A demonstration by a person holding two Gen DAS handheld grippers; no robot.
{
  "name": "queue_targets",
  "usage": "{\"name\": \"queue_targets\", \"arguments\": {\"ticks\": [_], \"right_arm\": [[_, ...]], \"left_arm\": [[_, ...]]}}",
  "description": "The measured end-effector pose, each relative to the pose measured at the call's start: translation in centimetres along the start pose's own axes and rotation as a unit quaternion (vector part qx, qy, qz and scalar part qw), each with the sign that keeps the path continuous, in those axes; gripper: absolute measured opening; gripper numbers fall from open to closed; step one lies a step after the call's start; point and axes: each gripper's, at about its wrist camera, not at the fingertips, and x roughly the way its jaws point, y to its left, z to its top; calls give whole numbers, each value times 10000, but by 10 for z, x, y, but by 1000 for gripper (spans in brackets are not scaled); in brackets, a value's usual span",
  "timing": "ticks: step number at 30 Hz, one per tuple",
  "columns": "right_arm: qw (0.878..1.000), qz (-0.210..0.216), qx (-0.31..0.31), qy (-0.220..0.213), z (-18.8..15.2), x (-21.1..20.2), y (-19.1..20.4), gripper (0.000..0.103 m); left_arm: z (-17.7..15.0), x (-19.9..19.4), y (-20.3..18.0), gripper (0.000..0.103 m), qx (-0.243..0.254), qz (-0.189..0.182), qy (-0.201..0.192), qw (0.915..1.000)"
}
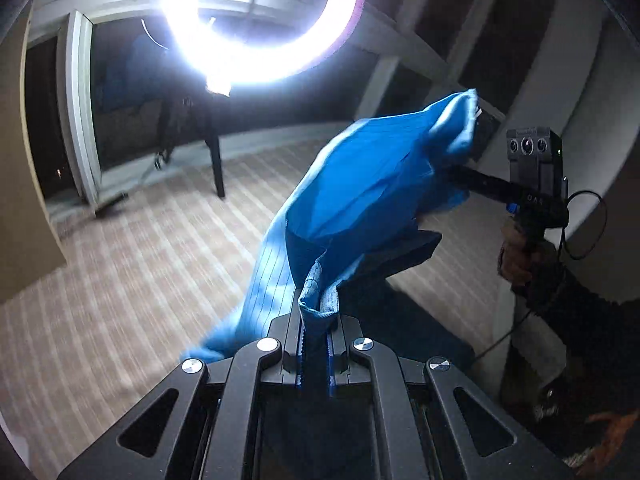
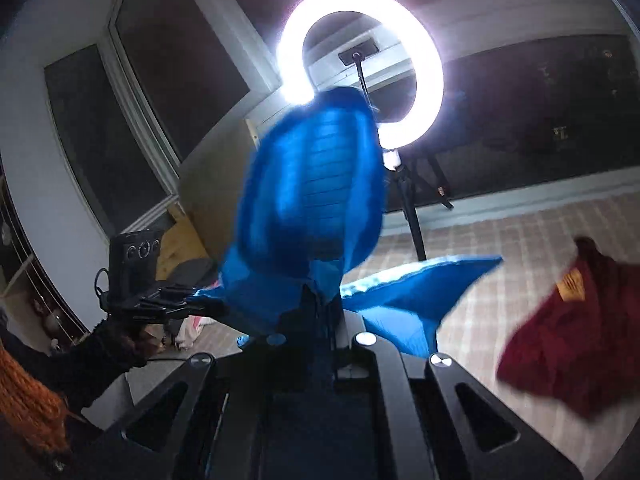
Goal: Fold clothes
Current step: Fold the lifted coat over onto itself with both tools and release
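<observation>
A bright blue garment (image 1: 360,184) hangs in the air, stretched between both grippers and blurred. In the left wrist view my left gripper (image 1: 318,304) is shut on a bunched hem of it, and my right gripper (image 1: 454,170) at the right has its tips buried in the far end of the cloth. In the right wrist view the blue garment (image 2: 312,192) billows up in front of the lamp, with my right gripper (image 2: 320,300) shut on its lower edge. At the left, my left gripper (image 2: 204,304) pinches another corner, held by a hand in a dark sleeve.
A lit ring light (image 2: 360,68) on a black tripod (image 2: 412,216) stands beyond a pale checked surface (image 2: 520,240). A maroon garment (image 2: 572,320) with a yellow print lies on it at the right. Orange fabric (image 2: 24,400) shows at the lower left. Dark windows line the walls.
</observation>
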Motion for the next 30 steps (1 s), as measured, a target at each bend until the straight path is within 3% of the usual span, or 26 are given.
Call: {"name": "queue_targets", "arguments": {"ticks": [3, 7, 11, 13, 15, 17, 18, 20, 25, 28, 30], "right_arm": [[9998, -141, 92, 118, -39, -24, 16, 6], [9967, -493, 269, 585, -101, -38, 21, 5], [9820, -796, 496, 1640, -167, -44, 20, 9], [9719, -843, 554, 2129, -192, -52, 24, 9], [9707, -833, 510, 2194, -204, -75, 30, 12], [9712, -895, 503, 2151, -202, -93, 35, 20], [9720, -970, 515, 2079, -196, -101, 37, 35], [9746, -1092, 537, 1878, -167, -88, 38, 55], [9771, -973, 779, 1723, -149, -83, 40, 58], [9767, -796, 1029, 1708, -156, -89, 42, 58], [9775, -664, 1120, 1659, -158, -95, 47, 58]], "left_arm": [[-39, -3, -23, 7, -36, -89, 180, 9998], [-98, 16, -46, 11, -166, -178, 817, 9964], [-153, 37, -51, 15, -352, 8, 1805, 9829], [-163, 26, -49, 15, -477, 34, 1917, 9803], [-159, 7, -49, 15, -540, 102, 1794, 9822], [-148, -5, -51, 18, -480, 201, 1606, 9857], [-140, -5, -54, 23, -324, 262, 1499, 9878], [-126, -4, -61, 37, -14, 379, 1317, 9906], [-129, 33, -82, 38, 572, 499, 1582, 9845], [-141, 54, -97, 40, 1061, 574, 1818, 9759], [-147, 67, -99, 40, 1334, 832, 1918, 9688]]}}
